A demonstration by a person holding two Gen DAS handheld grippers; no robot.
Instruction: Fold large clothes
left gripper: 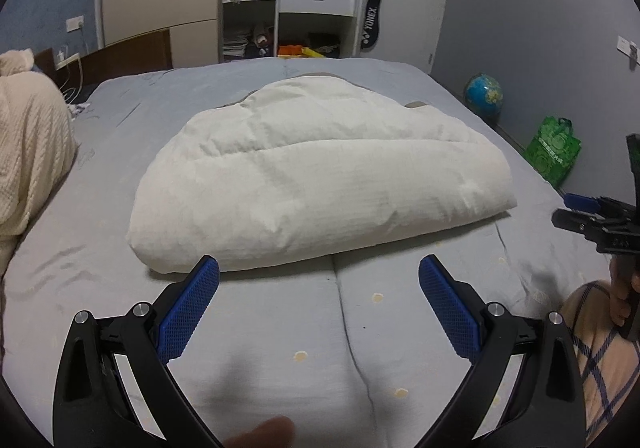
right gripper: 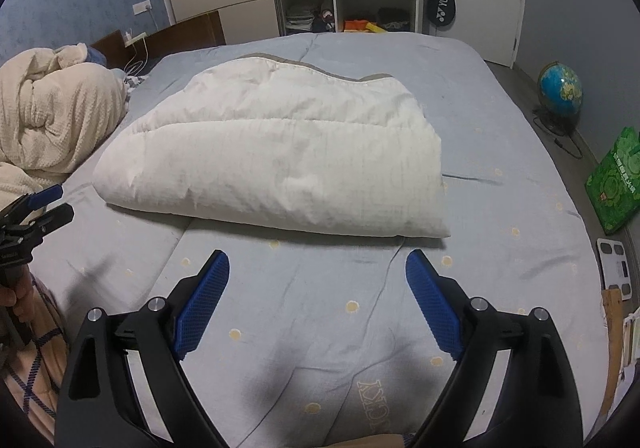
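White quilt lies folded mid-bed, untouched. Left gripper and right gripper hover short of it, fingers apart. Grab both near-edge corners together, lift evenly.

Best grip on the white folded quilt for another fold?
Probably the near right corner of the white quilt, approached from the right: its layered edges end there and it lies flat on the bed. The open right gripper hovers short of it.
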